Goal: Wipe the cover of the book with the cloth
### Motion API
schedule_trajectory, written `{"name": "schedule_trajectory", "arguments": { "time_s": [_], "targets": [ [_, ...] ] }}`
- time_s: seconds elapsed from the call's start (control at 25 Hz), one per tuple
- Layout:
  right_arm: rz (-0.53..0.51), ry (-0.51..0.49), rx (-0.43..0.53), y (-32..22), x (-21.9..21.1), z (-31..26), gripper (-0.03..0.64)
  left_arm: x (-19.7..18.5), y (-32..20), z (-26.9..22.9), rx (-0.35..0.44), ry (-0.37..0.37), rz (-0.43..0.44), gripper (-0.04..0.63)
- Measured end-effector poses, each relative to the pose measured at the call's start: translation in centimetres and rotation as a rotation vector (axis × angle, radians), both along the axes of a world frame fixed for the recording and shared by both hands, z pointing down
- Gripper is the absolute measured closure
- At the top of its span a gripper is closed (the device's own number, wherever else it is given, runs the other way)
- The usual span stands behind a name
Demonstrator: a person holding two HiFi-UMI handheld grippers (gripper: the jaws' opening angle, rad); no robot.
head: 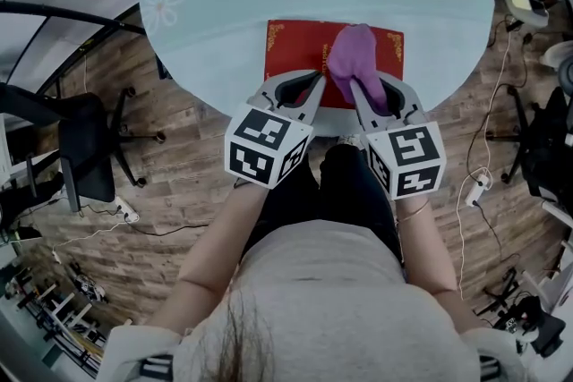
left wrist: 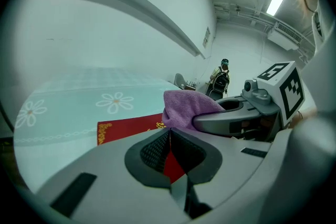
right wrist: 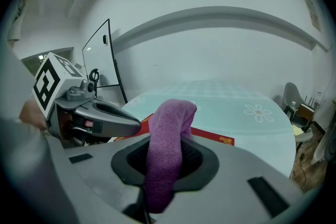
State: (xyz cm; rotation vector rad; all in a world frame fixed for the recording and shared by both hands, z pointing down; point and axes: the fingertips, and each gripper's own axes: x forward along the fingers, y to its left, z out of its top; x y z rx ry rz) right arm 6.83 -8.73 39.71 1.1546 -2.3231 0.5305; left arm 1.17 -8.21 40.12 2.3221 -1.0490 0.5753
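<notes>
- The book (head: 300,49) lies flat and shut, red cover up, close to the near edge of the table. Its long axis runs left to right across the person.
- On the right half of that cover sits the purple cloth (head: 352,56), bunched into a rounded wad and touching the cover. Most of the bare red stretches away to its left, with only a narrow strip showing on its right.
- The right gripper (right wrist: 166,136) has the cloth pinched firmly between its pads. The fabric rises out through the jaws and folds over forward onto the book, so this is the working gripper.
- The left gripper (left wrist: 168,132) hovers over the book's near edge, just beside the right one. Its jaw tips meet with nothing between them, and only a sliver of red cover shows through the gap behind them.
- The key relation: the unwiped cover lies leftward from the cloth, along the book's long axis. My call is that the stroke wants to run sideways, and the empty left gripper is well placed to pin the book if it slides.
- The round table (head: 224,4) wears a pale teal covering printed with daisies and carries nothing else near the book.
- Beyond it there is wood-plank flooring, with an office chair (head: 82,148) off to the left.
</notes>
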Motion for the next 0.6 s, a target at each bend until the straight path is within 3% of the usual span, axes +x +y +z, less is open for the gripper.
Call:
{"name": "schedule_trajectory", "arguments": {
  "time_s": [0.6],
  "targets": [
    [-0.041,-0.003,-0.011,0.8,-9.8,1.1,0.535,-9.4,0.3,0.9,-0.008,0.001,-0.05,0.575]
  ]
}}
